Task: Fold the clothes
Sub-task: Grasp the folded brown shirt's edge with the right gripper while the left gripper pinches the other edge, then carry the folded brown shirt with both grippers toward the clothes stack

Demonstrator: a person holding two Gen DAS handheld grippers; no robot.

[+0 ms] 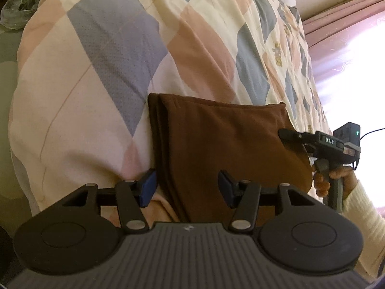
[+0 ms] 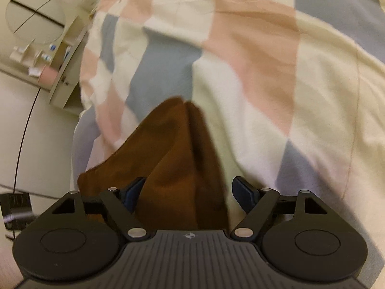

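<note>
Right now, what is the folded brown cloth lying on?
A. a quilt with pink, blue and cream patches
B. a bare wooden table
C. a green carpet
A: the folded brown cloth rests on the puffy patchwork quilt of pink, blue and cream patches.

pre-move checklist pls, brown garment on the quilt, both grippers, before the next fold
1. Left gripper free of cloth: ok. Jaws stand apart with the brown garment between them, pads not pressing.
2. Right gripper free of cloth: ok. Jaws wide, garment under them, nothing clamped.
3. Garment already folded flat: ok in the left wrist view, layered edges stacked along its left side.
4. Layers aligned at the right gripper's end: cannot tell, the right wrist view is blurred.
5. Garment fully supported on the quilt: ok, quilt shows on every visible side of it.
6. Grippers clear of each other: ok, the right one sits off the garment's far right edge in the left wrist view.
</note>
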